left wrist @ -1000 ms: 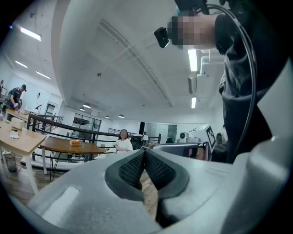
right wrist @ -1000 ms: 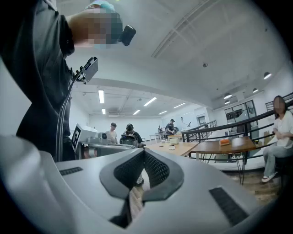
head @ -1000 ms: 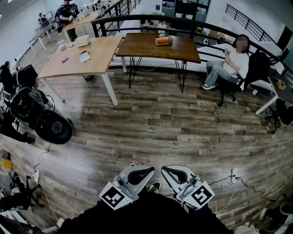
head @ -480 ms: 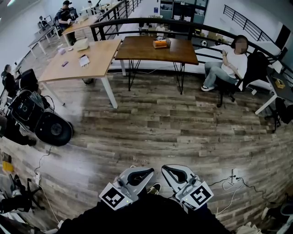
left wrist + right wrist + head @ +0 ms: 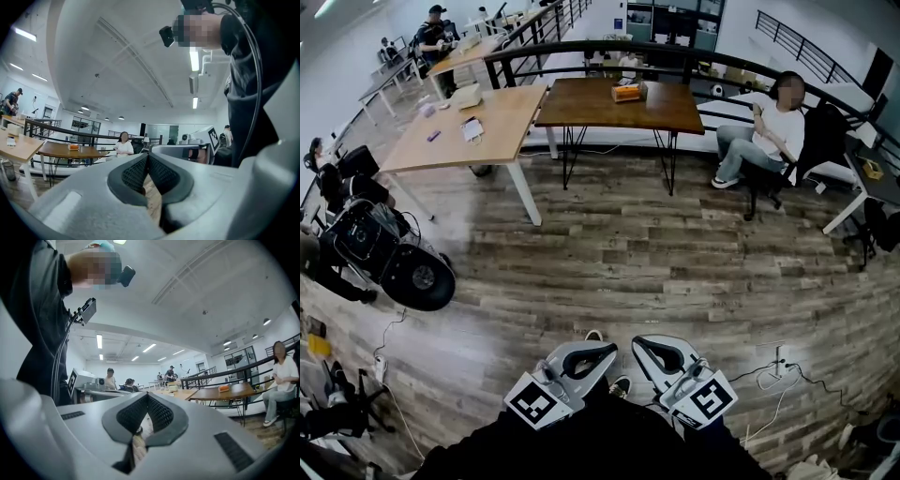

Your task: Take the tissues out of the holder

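Note:
The tissue holder (image 5: 629,91) is a small orange box on the dark brown table (image 5: 675,105), far across the room. It also shows small in the left gripper view, tissue holder (image 5: 73,146), and in the right gripper view, tissue holder (image 5: 224,388). My left gripper (image 5: 610,350) and right gripper (image 5: 637,345) are held side by side close to my body, far from the table. Both are shut with nothing between the pads, as the left gripper (image 5: 148,157) and right gripper (image 5: 148,396) show in their own views.
A light wooden table (image 5: 478,127) stands left of the dark one, with a black railing behind both. A person sits on a chair (image 5: 769,127) at the right. Black wheeled equipment (image 5: 394,258) stands at the left. Cables (image 5: 778,370) lie on the wooden floor at the right.
The head view has shifted a little, and the black equipment at the left now sits lower in the picture. Both grippers stay shut in the same place near my body.

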A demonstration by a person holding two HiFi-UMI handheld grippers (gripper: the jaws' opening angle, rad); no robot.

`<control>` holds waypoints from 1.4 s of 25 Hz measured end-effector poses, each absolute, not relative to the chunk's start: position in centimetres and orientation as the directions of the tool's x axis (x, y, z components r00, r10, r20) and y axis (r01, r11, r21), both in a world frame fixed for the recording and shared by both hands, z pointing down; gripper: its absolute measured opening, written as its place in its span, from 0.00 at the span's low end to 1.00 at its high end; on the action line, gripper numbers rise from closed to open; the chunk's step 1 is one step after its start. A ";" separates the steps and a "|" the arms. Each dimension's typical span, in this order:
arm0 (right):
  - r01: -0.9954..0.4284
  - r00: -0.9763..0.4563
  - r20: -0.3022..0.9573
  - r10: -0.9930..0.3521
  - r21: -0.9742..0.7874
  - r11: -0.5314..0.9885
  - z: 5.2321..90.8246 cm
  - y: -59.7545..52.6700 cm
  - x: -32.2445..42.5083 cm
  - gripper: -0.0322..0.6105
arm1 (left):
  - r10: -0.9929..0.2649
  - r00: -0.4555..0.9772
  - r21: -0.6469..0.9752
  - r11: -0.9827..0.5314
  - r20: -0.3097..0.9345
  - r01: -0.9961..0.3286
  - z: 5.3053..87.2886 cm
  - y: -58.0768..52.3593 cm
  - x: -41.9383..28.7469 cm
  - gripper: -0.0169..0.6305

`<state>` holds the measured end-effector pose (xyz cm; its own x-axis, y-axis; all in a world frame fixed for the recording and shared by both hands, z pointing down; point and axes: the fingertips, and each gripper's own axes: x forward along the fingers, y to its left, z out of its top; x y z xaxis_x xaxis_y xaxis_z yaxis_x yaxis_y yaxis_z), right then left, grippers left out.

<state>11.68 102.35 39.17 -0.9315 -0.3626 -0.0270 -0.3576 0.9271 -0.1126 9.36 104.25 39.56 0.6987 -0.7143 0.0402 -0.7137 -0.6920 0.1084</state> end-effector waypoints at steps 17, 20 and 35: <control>-0.375 -0.926 0.001 -0.377 -0.107 0.921 39.7 91.1 8.1 0.06 | -0.690 0.724 0.137 -0.715 0.022 -0.686 40.0 92.3 5.6 0.04; -0.374 -0.927 0.004 -0.376 -0.102 0.922 39.3 88.5 6.7 0.06 | -0.685 0.728 0.138 -0.719 0.019 -0.681 39.6 89.5 4.4 0.04; -0.394 -0.919 0.018 -0.394 -0.095 0.914 38.7 79.4 1.4 0.05 | -0.661 0.750 0.149 -0.741 0.008 -0.655 39.0 80.2 -0.5 0.04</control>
